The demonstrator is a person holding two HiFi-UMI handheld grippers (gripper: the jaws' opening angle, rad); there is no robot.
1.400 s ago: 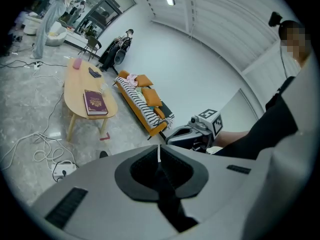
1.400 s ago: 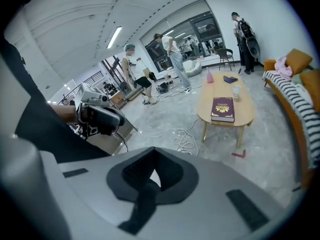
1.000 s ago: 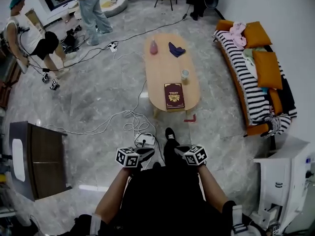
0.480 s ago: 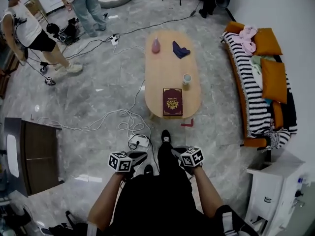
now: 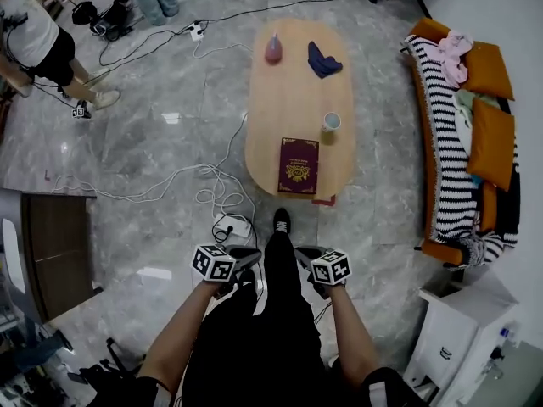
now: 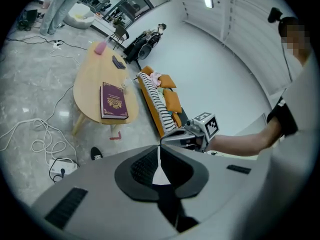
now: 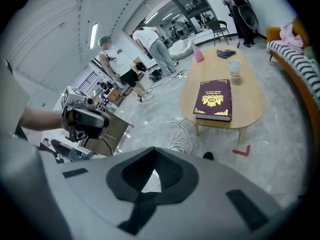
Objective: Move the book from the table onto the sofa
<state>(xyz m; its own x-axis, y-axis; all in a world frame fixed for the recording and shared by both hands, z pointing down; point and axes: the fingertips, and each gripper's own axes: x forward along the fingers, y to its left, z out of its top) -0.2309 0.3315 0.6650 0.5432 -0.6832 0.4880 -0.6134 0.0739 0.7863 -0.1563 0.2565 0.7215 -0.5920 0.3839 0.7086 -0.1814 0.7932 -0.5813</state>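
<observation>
L hand-held gripper [image 5: 242,259] & R hand-held gripper [image 5: 307,257] both closed, empty, well apart from book [image 5: 299,165].

Nothing legible here — gold print on the book [image 5: 299,165], centre of frame, is too small to read

Table [image 5: 288,83] pale wood, smooth; floor [image 5: 153,155] glossy, marble-look; book [image 5: 299,165] cover matt; sofa [image 5: 450,176] cloth.

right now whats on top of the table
On the table: a maroon book at the near end, a cup close by, a pink bottle and a dark blue cloth at the far end. Anything beneath the book is covered.
</observation>
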